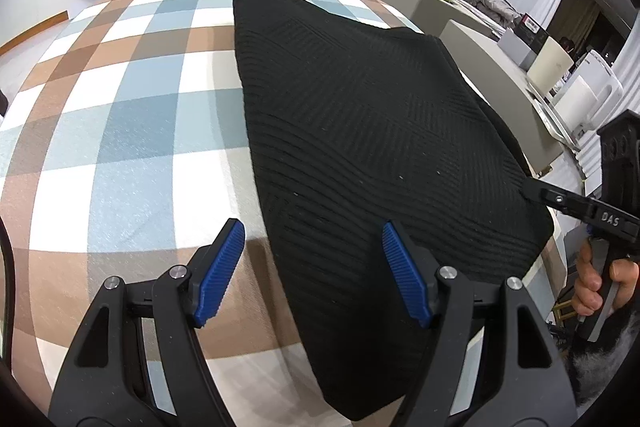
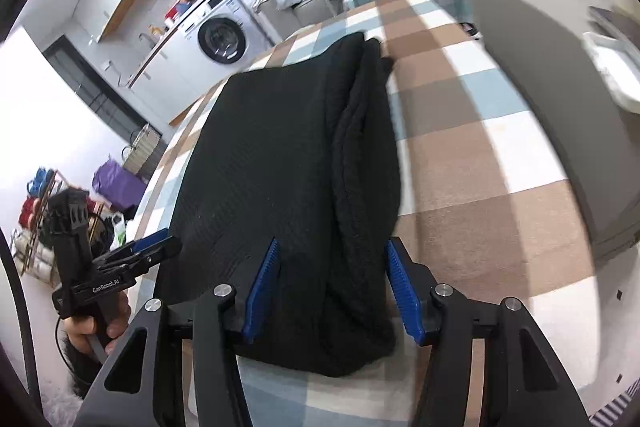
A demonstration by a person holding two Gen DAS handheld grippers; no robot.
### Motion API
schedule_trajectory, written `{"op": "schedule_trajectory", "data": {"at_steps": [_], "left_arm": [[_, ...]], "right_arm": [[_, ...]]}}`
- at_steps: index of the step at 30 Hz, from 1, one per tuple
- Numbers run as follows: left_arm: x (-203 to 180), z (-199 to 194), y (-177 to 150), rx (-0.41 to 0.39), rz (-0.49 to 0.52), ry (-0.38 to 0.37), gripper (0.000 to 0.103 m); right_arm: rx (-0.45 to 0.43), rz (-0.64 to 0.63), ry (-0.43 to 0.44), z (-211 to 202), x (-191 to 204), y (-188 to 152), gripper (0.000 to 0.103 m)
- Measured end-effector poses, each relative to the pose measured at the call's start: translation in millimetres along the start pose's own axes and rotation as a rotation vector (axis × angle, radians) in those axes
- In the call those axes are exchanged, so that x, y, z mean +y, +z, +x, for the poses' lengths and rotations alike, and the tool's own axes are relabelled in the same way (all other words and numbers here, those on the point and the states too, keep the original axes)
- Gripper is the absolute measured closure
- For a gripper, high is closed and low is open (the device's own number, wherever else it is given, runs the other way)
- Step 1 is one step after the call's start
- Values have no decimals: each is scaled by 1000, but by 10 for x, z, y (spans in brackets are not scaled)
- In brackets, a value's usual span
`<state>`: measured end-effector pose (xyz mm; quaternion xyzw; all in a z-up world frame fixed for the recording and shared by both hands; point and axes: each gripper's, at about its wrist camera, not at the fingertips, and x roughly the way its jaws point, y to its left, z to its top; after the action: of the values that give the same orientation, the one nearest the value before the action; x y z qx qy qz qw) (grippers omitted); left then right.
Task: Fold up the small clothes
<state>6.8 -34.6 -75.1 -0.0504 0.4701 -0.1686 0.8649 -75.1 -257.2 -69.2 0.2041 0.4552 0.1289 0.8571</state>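
- The black knit garment (image 1: 360,131) lies flat on the checked surface (image 1: 120,131), already folded lengthwise: in the right wrist view one side is turned in and makes a thick roll along its right edge.
- I judge that the side folds are done and a crosswise fold, near end to far end, is left.
- The left tongs (image 1: 314,271) stand wide and hold nothing; they straddle the garment's left edge.
- The right tongs (image 2: 332,287) stand partly wide above the near end, the pads not pressing the cloth.
- Left of the garment the cloth-covered surface is free, good room for moving.
- The near right corner lies close to the surface edge, with grey furniture (image 1: 492,75) just beyond.
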Motion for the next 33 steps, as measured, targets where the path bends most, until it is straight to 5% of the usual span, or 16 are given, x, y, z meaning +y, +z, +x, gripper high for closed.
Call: {"op": "schedule_trajectory", "data": {"at_steps": [20,23,27,33], "left_arm": [[-230,-76,-291,33,70,-14,35],[-239,-79,-301,30,83,-21,42],[-241,-73,-275,30,111,-11,70],[-166,-49,-205,25,89,-16,75]], "right_arm": [[1,-38,-36,17,32,-62,48],[2,-37,-35,33,36,-58,53],[-4,-33,-4,54,35,-66,71],[-9,-5,12,146,35,-19,79]]}}
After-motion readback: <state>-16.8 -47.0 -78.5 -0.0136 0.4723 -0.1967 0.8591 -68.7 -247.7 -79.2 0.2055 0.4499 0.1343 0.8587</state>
